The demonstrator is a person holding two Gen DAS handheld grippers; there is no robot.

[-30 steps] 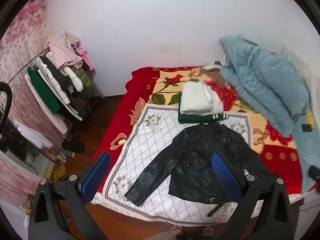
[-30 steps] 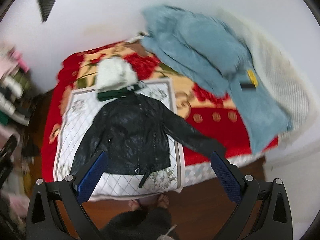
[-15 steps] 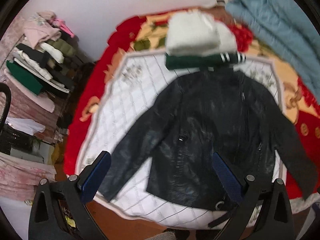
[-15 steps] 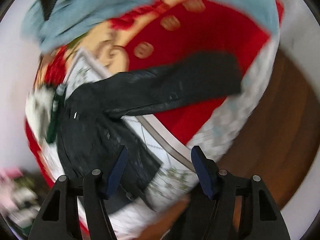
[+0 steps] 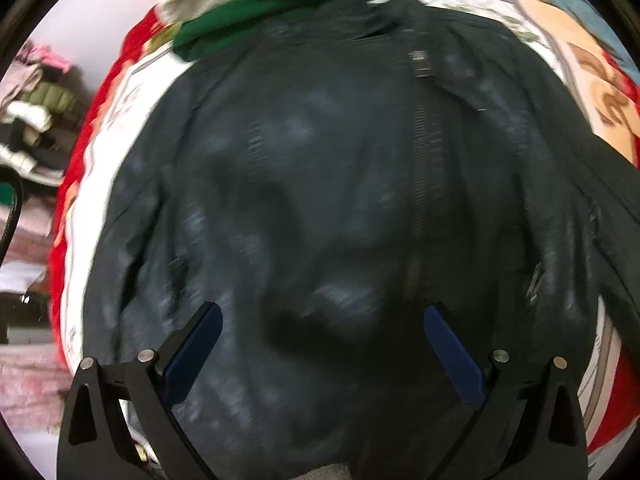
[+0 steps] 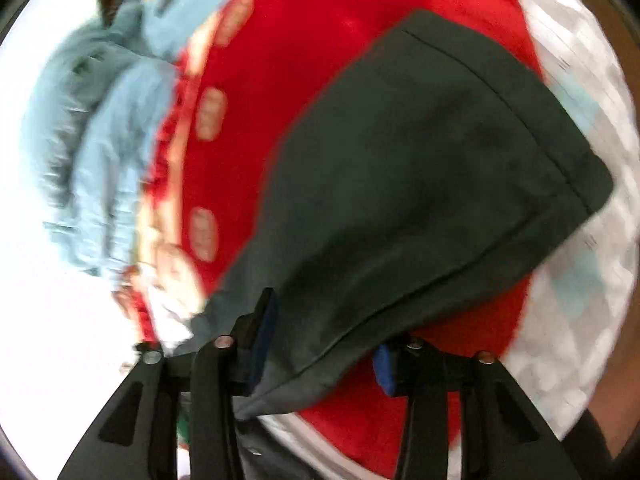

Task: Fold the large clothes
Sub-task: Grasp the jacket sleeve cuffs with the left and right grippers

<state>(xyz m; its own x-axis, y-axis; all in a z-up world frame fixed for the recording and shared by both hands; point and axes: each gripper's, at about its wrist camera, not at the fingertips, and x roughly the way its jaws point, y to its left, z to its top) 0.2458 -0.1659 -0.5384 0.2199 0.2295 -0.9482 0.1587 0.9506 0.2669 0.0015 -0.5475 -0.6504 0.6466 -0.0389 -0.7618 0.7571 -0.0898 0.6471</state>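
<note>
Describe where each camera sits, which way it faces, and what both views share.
Left wrist: on the left gripper, jaws open, looking down onto the black jacket's front.
Right wrist: on the right gripper, looking along the jacket sleeve lying between its jaws over the red blanket.
Shared: the same jacket and blanket.

No text, label, brand name, number or sign can be read in either view. The black jacket (image 5: 340, 200) shows only zips and seams, and both views are blurred by motion. The green folded garment (image 5: 256, 8) beyond its collar carries white stripes but no letters.
</note>
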